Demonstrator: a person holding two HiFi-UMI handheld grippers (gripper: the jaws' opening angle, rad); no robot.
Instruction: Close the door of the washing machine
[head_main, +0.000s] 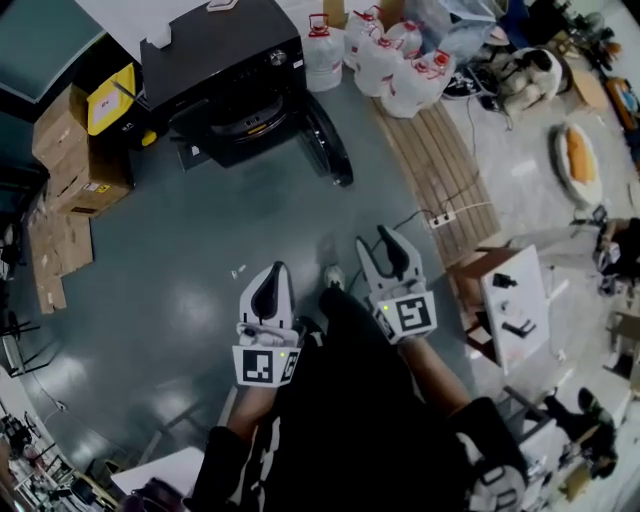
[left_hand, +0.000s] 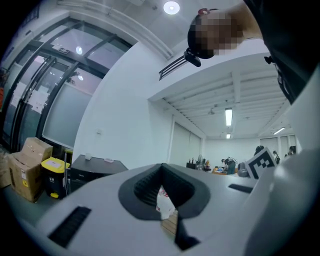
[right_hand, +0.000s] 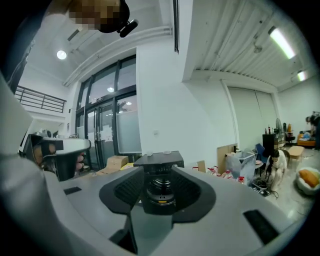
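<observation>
Closest thing in the head view is the person (head_main: 350, 420) in dark clothes, filling the bottom edge. Both forearms reach forward side by side, the right one pushed a bit further out than the left.

The washing machine (head_main: 215, 55) is the black box up ahead, well apart from both tools. Its door (head_main: 328, 145) is hanging wide open, swung out on the machine's right side, so the drum opening is exposed.

Right of the washing machine there's a strip of wooden slats (head_main: 440, 170) on the floor. Left of it is a stack of cardboard boxes (head_main: 75, 150) and a yellow bin (head_main: 110, 98). A bunch of white jugs (head_main: 385, 55) with red caps sits just past the machine's right corner.

Now the tools. The right gripper (head_main: 383, 248) points at the washing machine. Its jaws are spread apart with nothing in them, and its own view frames the machine's front right in the gap. The left gripper (head_main: 277, 268) sits just beside it, a little further from the machine, tips pressed together on nothing. Its view aims more toward the jugs and slats, with the machine off to the left.

Each tool's marker cube (head_main: 265, 365) faces up, covering the hand.
</observation>
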